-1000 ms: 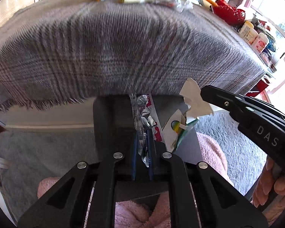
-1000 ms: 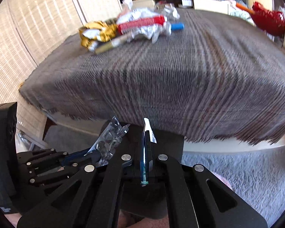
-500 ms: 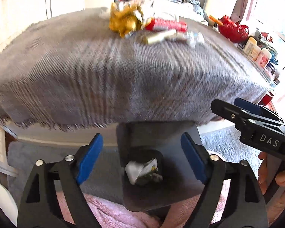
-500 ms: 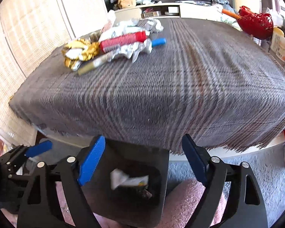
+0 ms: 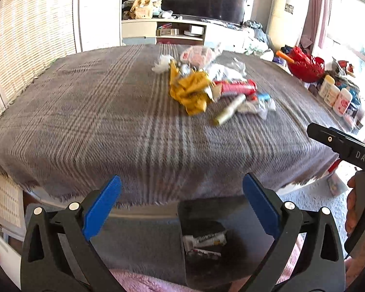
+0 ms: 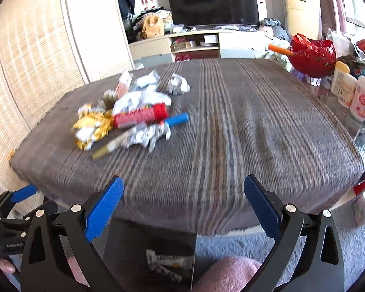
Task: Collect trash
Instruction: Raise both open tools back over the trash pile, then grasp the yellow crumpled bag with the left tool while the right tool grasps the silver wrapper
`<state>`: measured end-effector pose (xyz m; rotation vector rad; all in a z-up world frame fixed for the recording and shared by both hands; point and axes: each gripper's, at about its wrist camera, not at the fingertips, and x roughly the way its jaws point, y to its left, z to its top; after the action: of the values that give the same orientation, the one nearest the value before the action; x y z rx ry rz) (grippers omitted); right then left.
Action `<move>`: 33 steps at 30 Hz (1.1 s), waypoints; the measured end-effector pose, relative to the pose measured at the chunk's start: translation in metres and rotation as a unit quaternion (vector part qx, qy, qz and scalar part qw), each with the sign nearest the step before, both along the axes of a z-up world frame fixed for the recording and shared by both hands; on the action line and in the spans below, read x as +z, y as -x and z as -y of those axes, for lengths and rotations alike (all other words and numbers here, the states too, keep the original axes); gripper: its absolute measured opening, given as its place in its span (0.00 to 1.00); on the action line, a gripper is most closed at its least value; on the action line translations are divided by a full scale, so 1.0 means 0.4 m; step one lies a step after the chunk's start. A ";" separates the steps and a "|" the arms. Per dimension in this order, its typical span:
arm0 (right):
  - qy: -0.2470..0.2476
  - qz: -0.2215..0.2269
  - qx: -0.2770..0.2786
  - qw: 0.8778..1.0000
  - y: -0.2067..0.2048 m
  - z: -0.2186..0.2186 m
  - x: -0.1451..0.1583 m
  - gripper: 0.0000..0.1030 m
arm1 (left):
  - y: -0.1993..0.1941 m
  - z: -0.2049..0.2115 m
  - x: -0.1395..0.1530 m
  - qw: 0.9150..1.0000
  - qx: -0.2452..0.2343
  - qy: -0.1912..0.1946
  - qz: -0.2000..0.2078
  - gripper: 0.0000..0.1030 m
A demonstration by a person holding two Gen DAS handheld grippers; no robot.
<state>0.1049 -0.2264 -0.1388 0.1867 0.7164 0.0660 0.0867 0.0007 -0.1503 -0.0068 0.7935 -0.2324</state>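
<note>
A heap of trash lies on the grey plaid table cloth (image 5: 109,121): a crumpled yellow wrapper (image 5: 189,92), a red tube (image 5: 236,87), a gold stick (image 5: 228,113), silver and white wrappers (image 6: 143,97) and a blue stick (image 6: 176,119). A dark bin (image 5: 231,209) stands below the table's near edge with white wrappers (image 5: 204,239) inside; it also shows in the right wrist view (image 6: 124,238). My left gripper (image 5: 182,206) and my right gripper (image 6: 182,206) are both open and empty, above the bin.
A red basket (image 6: 311,56) and white bottles (image 6: 352,92) stand along the table's right side. A TV (image 6: 214,3) and a low shelf are behind the table. Grey carpet (image 6: 231,245) lies below. A wicker screen (image 6: 31,60) is on the left.
Both grippers opened and dropped their wrappers into the bin, then rose and tilted up toward the table top.
</note>
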 end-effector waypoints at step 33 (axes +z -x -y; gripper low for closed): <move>-0.003 -0.014 0.072 0.997 -0.219 -0.089 -0.064 0.84 | -0.351 0.085 0.000 0.999 -0.028 -0.006 -0.016 0.71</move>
<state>0.1924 -0.1908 -0.1644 0.1415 0.7574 0.2032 0.2272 -0.0334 -0.1504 0.0230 0.8284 -0.2821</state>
